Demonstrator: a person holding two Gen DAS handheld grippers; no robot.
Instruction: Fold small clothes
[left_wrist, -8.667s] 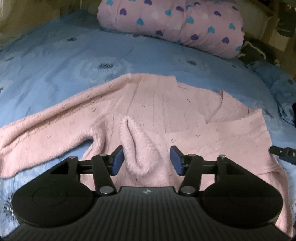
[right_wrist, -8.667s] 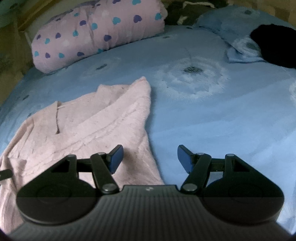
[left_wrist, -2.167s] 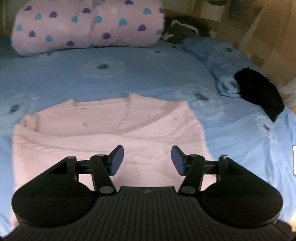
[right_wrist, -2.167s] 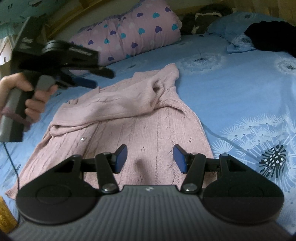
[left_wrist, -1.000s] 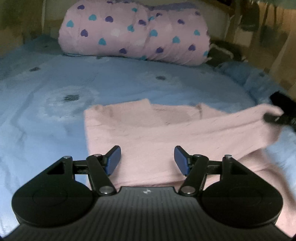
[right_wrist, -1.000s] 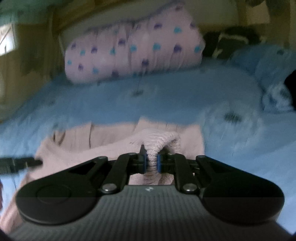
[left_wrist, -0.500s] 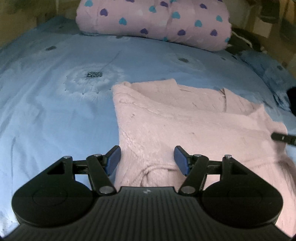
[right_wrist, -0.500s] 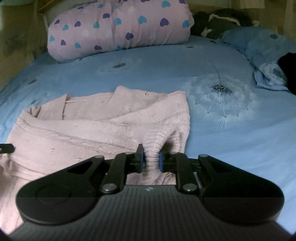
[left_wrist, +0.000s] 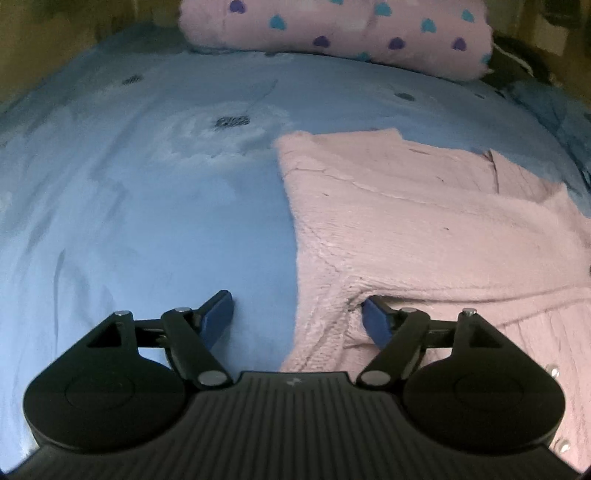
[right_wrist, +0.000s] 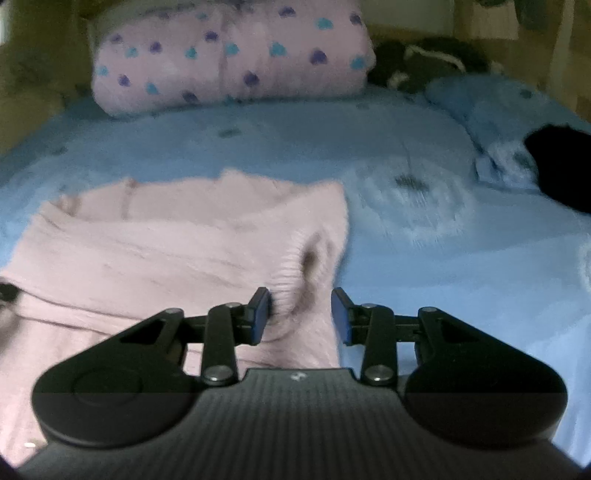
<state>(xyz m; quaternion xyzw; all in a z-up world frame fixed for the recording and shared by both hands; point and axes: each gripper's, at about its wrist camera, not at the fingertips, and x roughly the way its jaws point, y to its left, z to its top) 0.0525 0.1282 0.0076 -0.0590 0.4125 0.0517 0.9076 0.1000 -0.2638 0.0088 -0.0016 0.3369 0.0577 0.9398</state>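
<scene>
A pink knit cardigan (left_wrist: 424, 221) lies on the blue bedsheet (left_wrist: 147, 184) with both sleeves folded across its body. My left gripper (left_wrist: 299, 321) is open, low over the cardigan's left edge, with the edge between its fingers. My right gripper (right_wrist: 299, 314) is open, and the ribbed sleeve cuff (right_wrist: 306, 266) lies loose between its fingers at the cardigan's (right_wrist: 166, 251) right side. The left gripper's tip shows at the left edge of the right wrist view.
A pink pillow with heart print (right_wrist: 229, 55) lies at the head of the bed, also in the left wrist view (left_wrist: 332, 33). A black garment (right_wrist: 561, 170) lies on a blue pillow (right_wrist: 498, 110) at the right. Dark items (right_wrist: 424, 62) sit behind.
My right gripper has opened and let go of the sleeve cuff, which now rests on the cardigan. My left gripper has moved left to the cardigan's left edge, still open.
</scene>
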